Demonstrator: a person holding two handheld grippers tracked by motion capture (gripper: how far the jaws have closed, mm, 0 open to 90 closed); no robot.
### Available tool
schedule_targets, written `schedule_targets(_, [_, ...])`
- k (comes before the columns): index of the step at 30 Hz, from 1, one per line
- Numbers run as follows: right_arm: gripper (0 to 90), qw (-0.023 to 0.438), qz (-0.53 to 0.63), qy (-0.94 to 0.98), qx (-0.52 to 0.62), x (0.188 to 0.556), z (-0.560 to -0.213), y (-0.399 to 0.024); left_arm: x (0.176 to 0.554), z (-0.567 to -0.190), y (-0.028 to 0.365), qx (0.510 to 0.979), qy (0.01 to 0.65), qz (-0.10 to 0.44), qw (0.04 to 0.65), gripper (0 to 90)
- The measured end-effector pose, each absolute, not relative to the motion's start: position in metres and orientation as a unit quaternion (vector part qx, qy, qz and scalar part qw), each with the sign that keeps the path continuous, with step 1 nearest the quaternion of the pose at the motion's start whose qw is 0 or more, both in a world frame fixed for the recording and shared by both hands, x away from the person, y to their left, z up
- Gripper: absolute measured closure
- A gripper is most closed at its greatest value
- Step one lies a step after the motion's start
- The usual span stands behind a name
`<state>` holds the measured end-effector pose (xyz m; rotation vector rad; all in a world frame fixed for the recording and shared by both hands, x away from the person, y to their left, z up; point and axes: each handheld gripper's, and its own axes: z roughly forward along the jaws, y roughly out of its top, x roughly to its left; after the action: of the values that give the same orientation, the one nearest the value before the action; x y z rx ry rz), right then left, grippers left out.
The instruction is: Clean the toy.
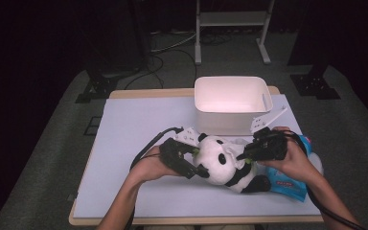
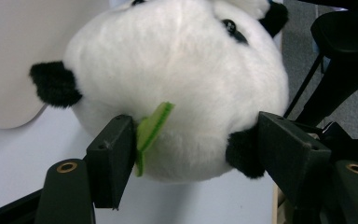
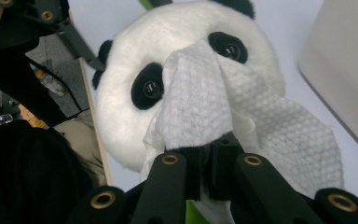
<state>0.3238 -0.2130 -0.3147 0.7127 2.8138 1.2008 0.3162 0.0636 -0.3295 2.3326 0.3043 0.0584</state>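
From above, a panda (image 1: 223, 163) lies on the worktop (image 1: 139, 124) in front of a white bin (image 1: 230, 98), with a blue wipe pack (image 1: 292, 184) just beside it at the right. The left hand-held gripper (image 1: 191, 160) meets the toy's head from the left; the right hand-held gripper (image 1: 249, 154) reaches in from the right.

Along the left hand-held gripper (image 2: 196, 140), both jaws press into the back of the round head, one against a green felt leaf (image 2: 151, 128), the other at a black ear (image 2: 242, 151). It is holding the panda steady.

Along the right hand-held gripper (image 3: 209, 161), the jaws are pinched tight on a wipe (image 3: 205, 107), which is draped over the panda's nose between its eyes.

It looks like the face is being wiped, with the wipe already on the snout. I'd guess the wiping is under way; how much is cleaned I cannot tell, and the bin looks empty, so disposal probably remains.
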Motion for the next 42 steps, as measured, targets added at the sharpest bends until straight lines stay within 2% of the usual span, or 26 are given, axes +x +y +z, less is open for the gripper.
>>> schedule_targets(6, [85.4, 0.003, 0.385, 0.895, 0.227, 0.334, -0.318, -0.206, 0.319, -0.336, 0.068, 0.915, 0.138, 0.024, 0.379, 31.8])
schedule_targets(16, [85.3, 0.012, 0.399, 0.893, 0.208, 0.325, -0.303, -0.194, 0.319, -0.335, 0.071, 0.909, 0.148, 0.03, 0.389, 34.6])
schedule_targets(22, [85.2, 0.022, 0.385, 0.906, 0.174, 0.316, -0.289, -0.165, 0.316, -0.33, 0.065, 0.908, 0.137, 0.033, 0.395, 35.0])
schedule_targets(28, [85.2, 0.013, 0.379, 0.912, 0.159, 0.315, -0.291, -0.148, 0.317, -0.331, 0.066, 0.909, 0.139, 0.033, 0.392, 35.0])
schedule_targets(42, [85.3, -0.001, 0.377, 0.912, 0.163, 0.299, -0.309, -0.168, 0.321, -0.335, 0.071, 0.91, 0.148, 0.032, 0.386, 34.8])
